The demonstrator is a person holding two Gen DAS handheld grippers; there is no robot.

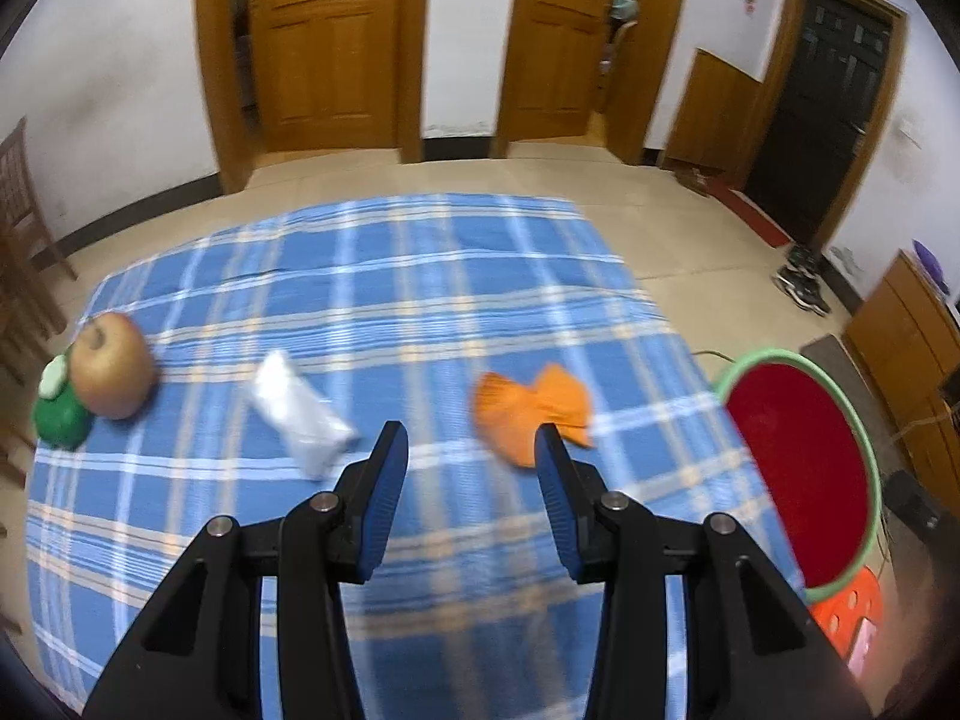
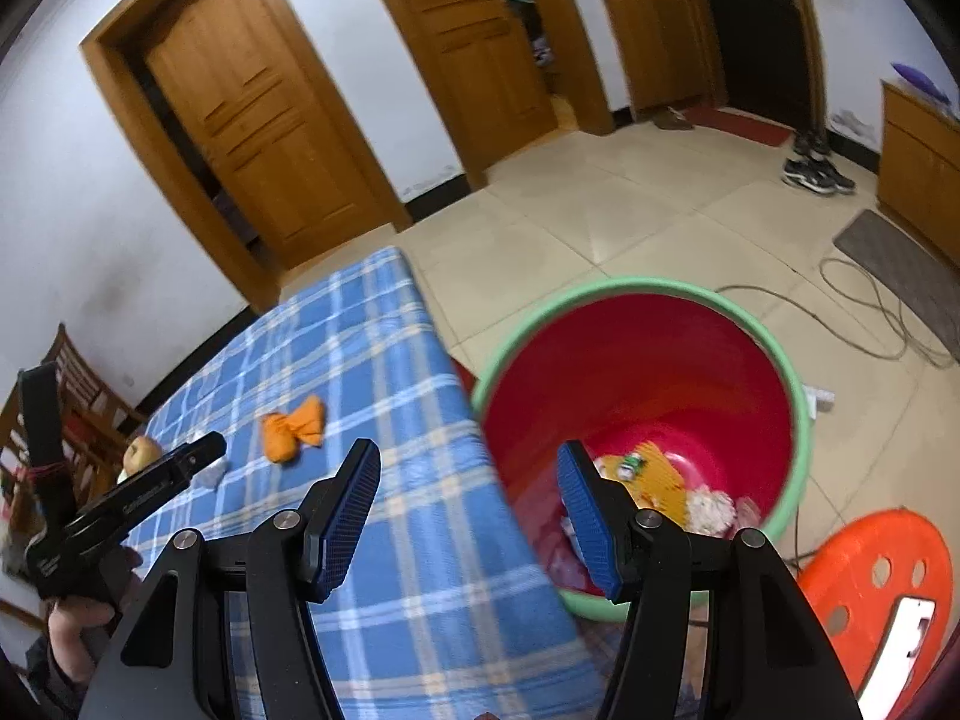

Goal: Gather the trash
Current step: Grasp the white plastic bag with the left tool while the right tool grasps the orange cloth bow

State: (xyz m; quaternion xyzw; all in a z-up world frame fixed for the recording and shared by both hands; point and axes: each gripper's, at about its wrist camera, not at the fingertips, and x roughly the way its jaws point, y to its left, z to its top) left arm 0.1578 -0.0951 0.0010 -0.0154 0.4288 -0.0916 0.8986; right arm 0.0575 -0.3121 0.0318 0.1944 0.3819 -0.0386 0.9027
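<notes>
Orange wrapper (image 1: 531, 414) blurred, tool-clipped

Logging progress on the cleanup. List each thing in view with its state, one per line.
Left gripper: open, empty.
Right gripper: open, empty.
Orange wrapper: crumpled, on the table.
White packet: lying on the table.
Apple: whole, on the table.
Red bin: open, trash inside.

We see a blue plaid tablecloth (image 1: 420, 276), an orange wrapper (image 1: 528, 405), a seemingly white packet (image 1: 300, 414), and a red, green-rimmed bucket (image 2: 801, 372).
</notes>
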